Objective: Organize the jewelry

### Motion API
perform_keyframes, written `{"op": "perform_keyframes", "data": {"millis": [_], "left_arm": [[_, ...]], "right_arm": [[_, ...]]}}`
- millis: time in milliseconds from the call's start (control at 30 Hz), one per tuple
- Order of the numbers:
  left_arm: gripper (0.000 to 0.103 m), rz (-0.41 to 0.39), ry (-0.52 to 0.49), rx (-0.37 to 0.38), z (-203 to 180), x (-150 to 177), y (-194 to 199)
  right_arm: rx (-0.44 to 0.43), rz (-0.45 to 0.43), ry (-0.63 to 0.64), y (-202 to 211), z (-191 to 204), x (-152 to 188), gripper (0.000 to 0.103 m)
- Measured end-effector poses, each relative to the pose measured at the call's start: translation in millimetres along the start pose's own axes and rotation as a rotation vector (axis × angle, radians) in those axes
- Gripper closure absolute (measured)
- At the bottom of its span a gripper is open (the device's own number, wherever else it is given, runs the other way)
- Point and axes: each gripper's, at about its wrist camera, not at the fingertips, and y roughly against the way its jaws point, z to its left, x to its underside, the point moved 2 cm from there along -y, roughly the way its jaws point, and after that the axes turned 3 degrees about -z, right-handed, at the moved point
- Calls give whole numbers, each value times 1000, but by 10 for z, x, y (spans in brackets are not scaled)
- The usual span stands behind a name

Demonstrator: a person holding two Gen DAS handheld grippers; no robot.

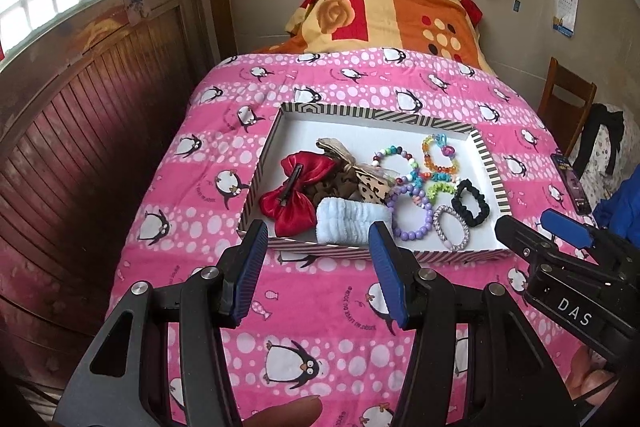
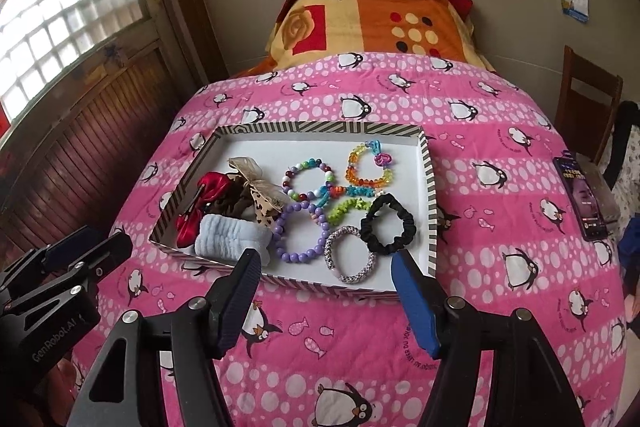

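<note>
1. Left gripper (image 1: 318, 237): jaws spread wide, nothing between them, hovering over the pink penguin quilt (image 1: 312, 311) just short of the near wall of the striped tray (image 1: 256, 183). Right gripper (image 2: 326, 265): likewise apart and empty, at the near edge of the same tray.
2. Key relation: everything to be sorted lies straight ahead of both claws, inside the tray. Left claw lines up with the pale blue fluffy band (image 1: 352, 221), which lies crosswise to its fingers, long axis left to right. Right claw lines up with the silver braided bracelet (image 2: 350, 259), lying flat and ring-shaped just beyond the near wall.
3. Nearness, as a judgement: left hand better placed for the hair pieces on the tray's left side; right hand for the bracelets on the right.
4. Next row: red satin bow (image 1: 294, 197), clip side up, touching the blue band; purple bead bracelet (image 2: 300, 237) between band and silver bracelet; black scrunchie (image 2: 386, 225) just beside the silver one.
5. Mid tray: leopard-print and brown hair pieces (image 1: 352, 179) heaped together; green (image 2: 348, 207) and teal coil ties tangled among the bracelets.
6. Far: mixed-bead bracelet (image 2: 308, 179), orange-yellow bracelet (image 2: 370, 165).
7. Obstacles: near tray wall must be cleared; overlapping items could drag along neighbours.
8. Phone (image 2: 584, 203) on quilt, well right.
</note>
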Motion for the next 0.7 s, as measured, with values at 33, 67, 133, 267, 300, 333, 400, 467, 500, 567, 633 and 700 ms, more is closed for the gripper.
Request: {"op": "perform_keyframes", "data": {"millis": [33, 67, 133, 267, 300, 333, 400, 467, 500, 567, 633, 700], "left_arm": [[51, 0, 0, 0, 0, 1, 1], [51, 0, 0, -1, 0, 2, 3], [51, -3, -1, -3, 2, 1, 10], [51, -5, 1, -11, 27, -2, 15], [51, -4, 3, -12, 32, 0, 15], [51, -4, 5, -13, 34, 3, 14], [51, -4, 2, -15, 34, 3, 9], [51, -3, 3, -13, 32, 6, 9], [51, -1, 2, -13, 33, 7, 6], [51, 0, 3, -11, 36, 14, -5], [51, 0, 2, -12, 33, 16, -8], [51, 0, 1, -13, 25, 16, -5]], "right_arm": [[0, 1, 0, 2, 1, 1, 38], [1, 2, -1, 6, 13, 3, 38], [2, 7, 3, 1, 23, 13, 38], [0, 12, 5, -15, 37, 22, 38], [-2, 14, 4, -20, 38, 23, 38], [-4, 15, 4, -23, 44, 25, 37], [-3, 16, 7, -33, 55, 25, 37], [-7, 21, 9, -45, 66, 30, 37], [-9, 22, 9, -47, 69, 31, 37], [-8, 22, 12, -50, 72, 29, 37], [-9, 25, 12, -55, 72, 31, 37], [-11, 28, 10, -65, 71, 33, 37]]}}
